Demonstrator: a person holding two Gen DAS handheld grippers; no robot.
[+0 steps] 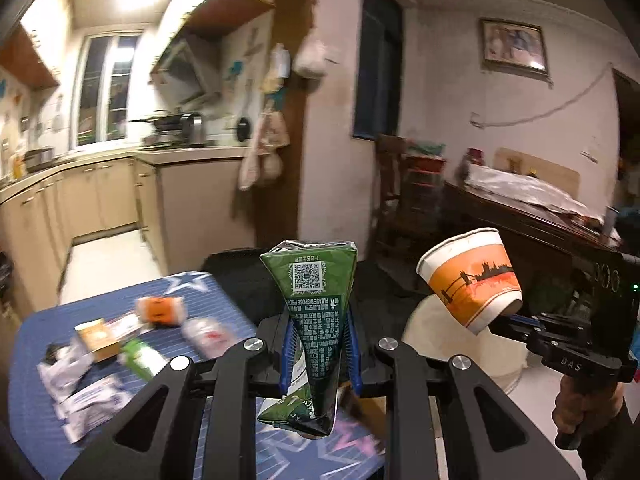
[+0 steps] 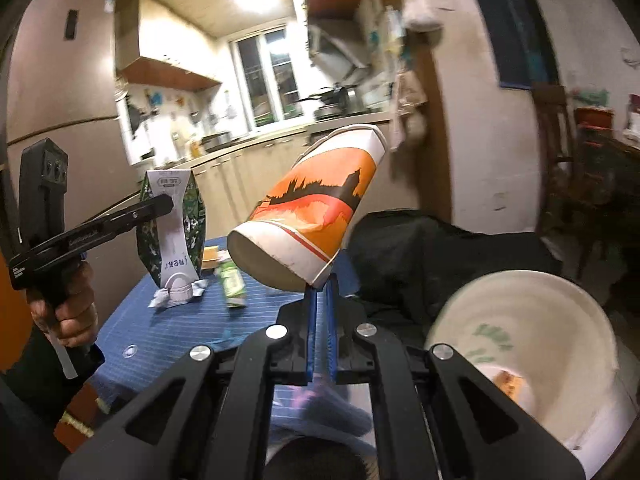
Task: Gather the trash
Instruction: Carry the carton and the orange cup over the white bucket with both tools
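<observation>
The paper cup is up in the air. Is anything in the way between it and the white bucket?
Nothing visible is. The right gripper holds the paper cup by its rim, and the white bucket sits open below and to the right, with only air between them.

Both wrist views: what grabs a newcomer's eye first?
The crushed green carton, pinched upright in the left gripper, fills the left view's centre. The orange paper cup, tilted and clamped by its rim in the right gripper, hangs above the blue table. A white bin gapes lower right.
</observation>
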